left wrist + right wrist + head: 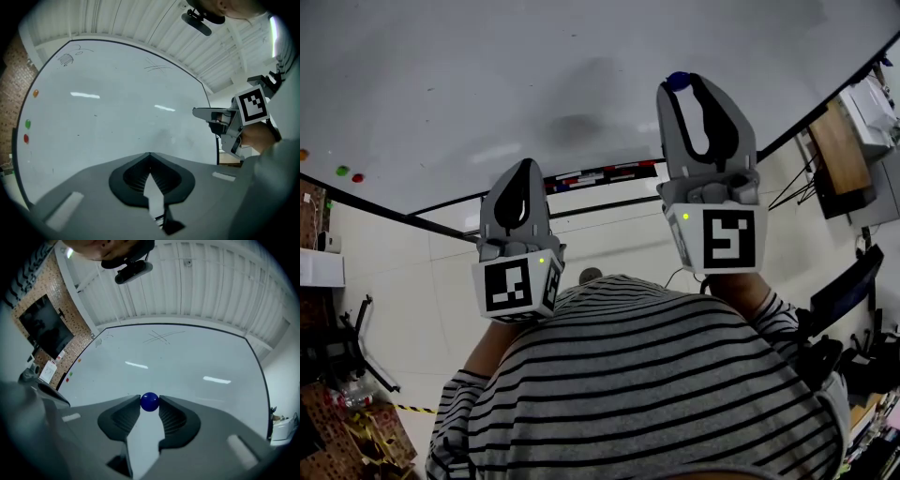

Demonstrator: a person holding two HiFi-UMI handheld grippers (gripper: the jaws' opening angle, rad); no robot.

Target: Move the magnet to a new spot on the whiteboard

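A small round blue magnet (149, 402) sits against the whiteboard (187, 357), and my right gripper (149, 404) is shut on it, one fingertip pressing each side. In the head view the same blue magnet (678, 82) shows at the tip of the right gripper (682, 89), raised against the whiteboard (487, 75). My left gripper (523, 169) is held lower and to the left, off the board. In its own view the left gripper (149, 154) has its jaws shut with nothing between them.
Orange (303, 154), green (342, 171) and red (358, 177) magnets cling to the board's far left edge. Faint pen marks (159, 336) sit near the board's top. A marker tray (600, 176) runs along the bottom edge. Furniture and clutter stand on the floor at both sides.
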